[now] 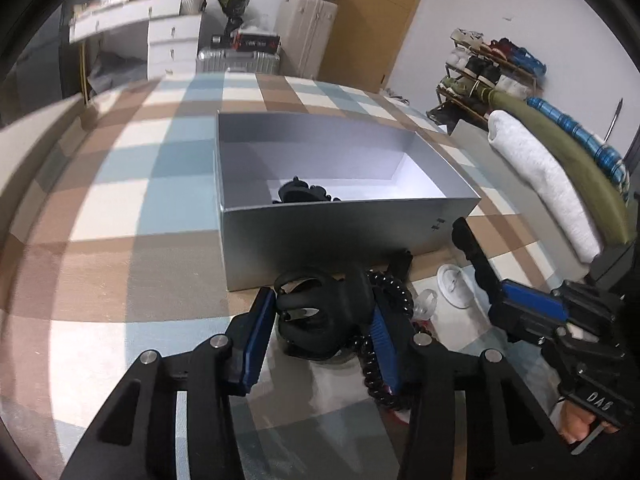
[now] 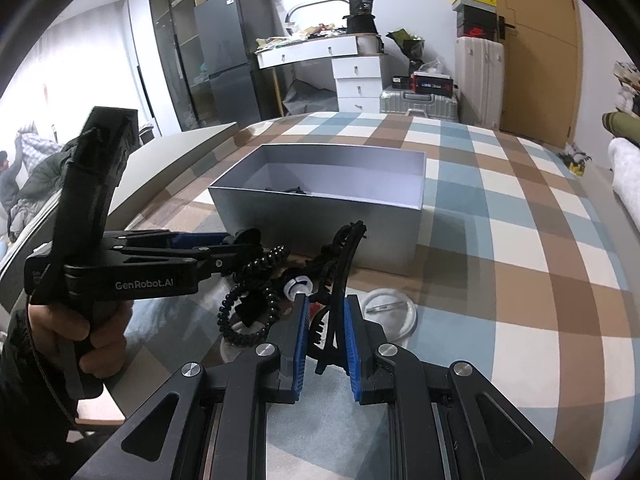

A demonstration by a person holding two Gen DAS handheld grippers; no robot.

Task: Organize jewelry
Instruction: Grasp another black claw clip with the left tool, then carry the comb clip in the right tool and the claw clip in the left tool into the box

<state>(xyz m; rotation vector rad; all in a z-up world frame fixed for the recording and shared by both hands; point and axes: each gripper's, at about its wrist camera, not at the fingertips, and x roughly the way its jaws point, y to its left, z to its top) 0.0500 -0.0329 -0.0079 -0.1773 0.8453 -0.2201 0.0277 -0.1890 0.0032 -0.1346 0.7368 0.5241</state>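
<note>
On a checked cloth, two hand-held grippers work a small heap of hair accessories lying just in front of a grey box. The left gripper has its blue pads set against both sides of a black claw clip, grasping it at the near wall of the box, at roughly 6 o'clock from the box's middle. A coiled black hair tie lies touching the clip at its 3 o'clock. The right gripper is clenched on a thin black comb clip, whose curved spine rises toward 12 o'clock between the pads. A white lid rests on the cloth at about 3 o'clock from that gripper. One dark piece already sits inside the box, against its near wall.

The step in hand appears to be the pickup, both pieces gripped but not yet carried. Next, each likely needs lifting clear of the box's near rim, without dragging the coiled tie along, before release inside.
</note>
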